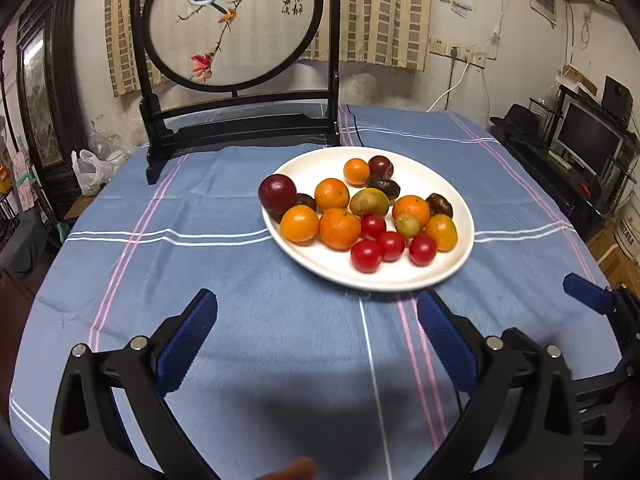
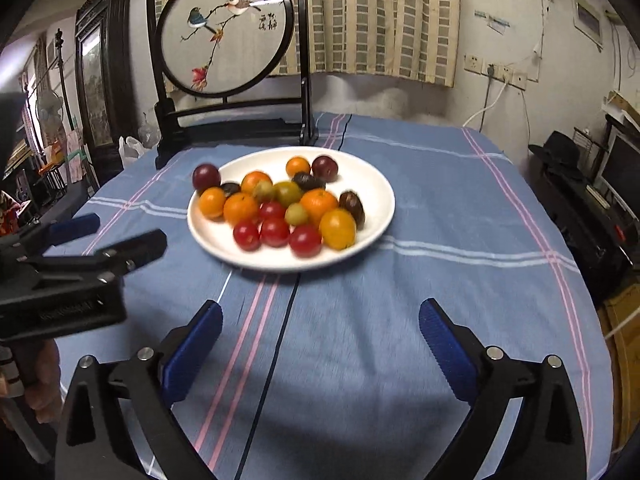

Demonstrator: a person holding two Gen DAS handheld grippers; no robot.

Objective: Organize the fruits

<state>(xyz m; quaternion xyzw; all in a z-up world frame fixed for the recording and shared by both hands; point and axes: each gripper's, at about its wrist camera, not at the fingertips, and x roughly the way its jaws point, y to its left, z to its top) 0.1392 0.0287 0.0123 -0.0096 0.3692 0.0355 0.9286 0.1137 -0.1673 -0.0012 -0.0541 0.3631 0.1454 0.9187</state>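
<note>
A white plate (image 1: 452, 184) on the blue-clothed desk (image 1: 200, 264) holds the fruits (image 1: 338, 228) — oranges, red tomatoes, dark plums, dates, heaped toward its near-left; its long axis runs left-right; left tongs (image 1: 316, 320) and right tongs (image 2: 320, 328) spread wide, empty, near the plate.

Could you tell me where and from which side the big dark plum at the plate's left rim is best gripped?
Grip the plum across its round middle, coming from above and its open left side; a date and oranges crowd its right.
</note>
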